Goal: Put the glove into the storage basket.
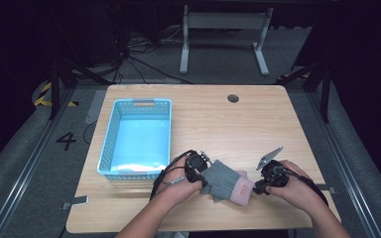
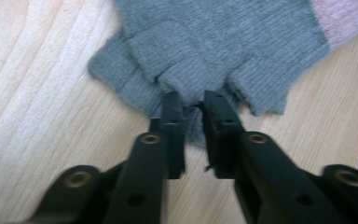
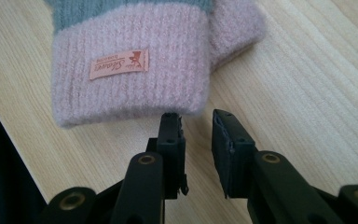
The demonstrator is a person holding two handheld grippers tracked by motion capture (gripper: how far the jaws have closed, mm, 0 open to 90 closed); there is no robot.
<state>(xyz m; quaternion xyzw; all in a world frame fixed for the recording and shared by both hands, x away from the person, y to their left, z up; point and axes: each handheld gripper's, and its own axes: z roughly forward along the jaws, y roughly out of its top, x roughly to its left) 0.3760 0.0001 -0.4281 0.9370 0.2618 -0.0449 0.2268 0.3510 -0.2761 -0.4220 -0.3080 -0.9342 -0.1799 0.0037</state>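
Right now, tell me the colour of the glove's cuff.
The cuff is pale pink, clearest in the right gripper view.

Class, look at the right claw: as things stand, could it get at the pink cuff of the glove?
Probably yes. The right claw sits just short of the pink cuff, jaws apart, with bare table between them and nothing in the way.

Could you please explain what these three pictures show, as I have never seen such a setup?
A person sits at a table with a two-jawed tool in each hand. One picture looks down from above; the other two come from cameras riding on each tool. On the table lie a blue basket and a grey glove with a pink cuff. The left hand-held gripper pinches a fingertip of the glove; the right hand-held gripper stands open just short of the cuff.
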